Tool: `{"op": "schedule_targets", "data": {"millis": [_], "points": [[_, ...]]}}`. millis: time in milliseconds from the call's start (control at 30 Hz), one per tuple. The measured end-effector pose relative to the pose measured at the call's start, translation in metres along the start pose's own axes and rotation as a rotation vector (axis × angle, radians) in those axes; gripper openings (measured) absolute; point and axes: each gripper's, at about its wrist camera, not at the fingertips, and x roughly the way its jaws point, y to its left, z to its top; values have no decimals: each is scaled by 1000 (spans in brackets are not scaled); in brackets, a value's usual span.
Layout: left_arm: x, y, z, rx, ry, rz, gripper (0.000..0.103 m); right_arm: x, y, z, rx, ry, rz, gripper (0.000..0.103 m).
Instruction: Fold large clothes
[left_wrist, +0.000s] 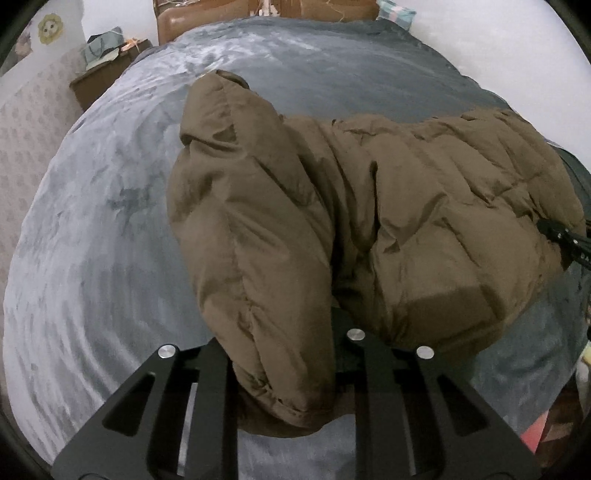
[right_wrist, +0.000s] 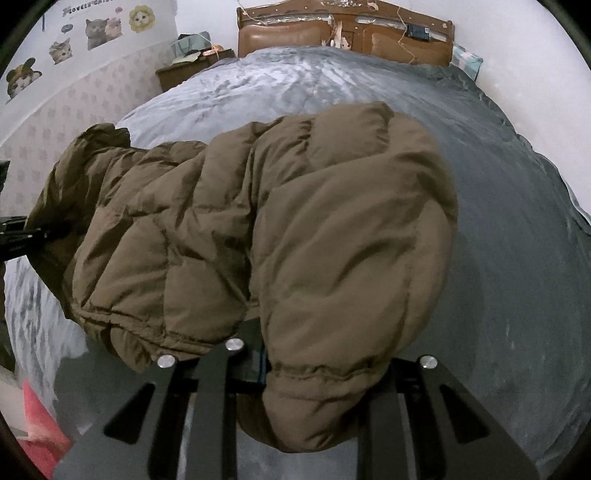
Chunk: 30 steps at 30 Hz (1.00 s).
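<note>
A brown puffer jacket (left_wrist: 424, 206) hangs bunched over a bed with a grey plush blanket (left_wrist: 92, 240). My left gripper (left_wrist: 291, 369) is shut on one padded end, which bulges between and over its black fingers and hides the tips. In the right wrist view the same jacket (right_wrist: 221, 206) stretches to the left, and my right gripper (right_wrist: 299, 376) is shut on its other end near an elastic hem. Each gripper shows at the edge of the other's view: the right gripper (left_wrist: 565, 240) and the left gripper (right_wrist: 22, 236), both biting the jacket.
The blanket (right_wrist: 517, 258) reaches back to a brown wooden headboard (right_wrist: 343, 37). A nightstand (right_wrist: 184, 70) with clutter stands at the bed's far left by a wall with cat stickers. A pale pillow (right_wrist: 467, 59) lies far right. Something red (right_wrist: 40, 435) lies beside the near bed edge.
</note>
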Motion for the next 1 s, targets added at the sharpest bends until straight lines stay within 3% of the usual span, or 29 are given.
{"op": "schedule_targets", "data": {"millis": [233,333,400,500,667,867,1000], "points": [[28,18,4,-95,48,-10,21,35,-8,-14,27,54,0,28],[35,18,7,-104,54,-4,28,38,-15,-18,48,61,7,38],[35,15,7,-72,51,41,40,38,-20,-19,69,64,11,48],[37,3,11,-43,49,74,48,39,-24,-20,80,86,0,61],[49,-3,28,-71,60,88,64,33,-38,-26,116,86,-4,77],[35,9,27,-85,38,77,69,10,-55,-33,132,57,-15,84],[30,15,39,-86,18,92,70,-5,-59,-26,122,19,-67,86]]}}
